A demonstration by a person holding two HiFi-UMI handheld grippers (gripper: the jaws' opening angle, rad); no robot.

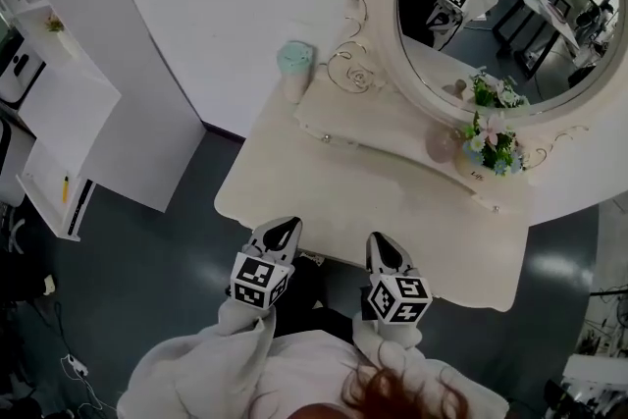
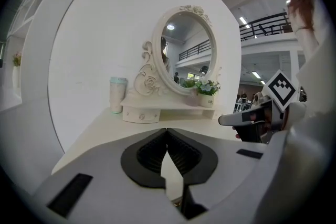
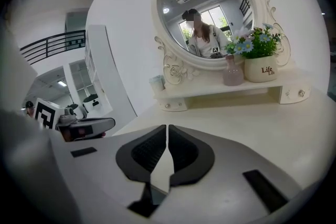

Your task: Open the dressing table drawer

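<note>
Head view looks steeply down; 2 gripper views look low toward the mirror (image 2: 189,50).

Office hall, mezzanine railing (image 2: 265,23), staged dressing table (image 1: 373,201)

Cream dressing table (image 1: 392,201), its small knobbed drawer (image 2: 140,114) shut.

1. A pale tumbler with a mint lid (image 1: 293,64) is standing just to the left of the oval mirror (image 1: 510,15).
2. A white pot of flowers (image 1: 488,152) is sitting at the foot of the mirror, towards its right side, and its blooms are reflecting in the glass.
3. A small pink vase (image 1: 441,144) is standing at the foot of the mirror, just left of the pot.
4. A white shelving unit (image 1: 49,113) is standing on the dark floor (image 1: 167,250), well to the left of the mirror.
5. A white cable (image 1: 74,368) is lying on the floor, far from the mirror.
</note>
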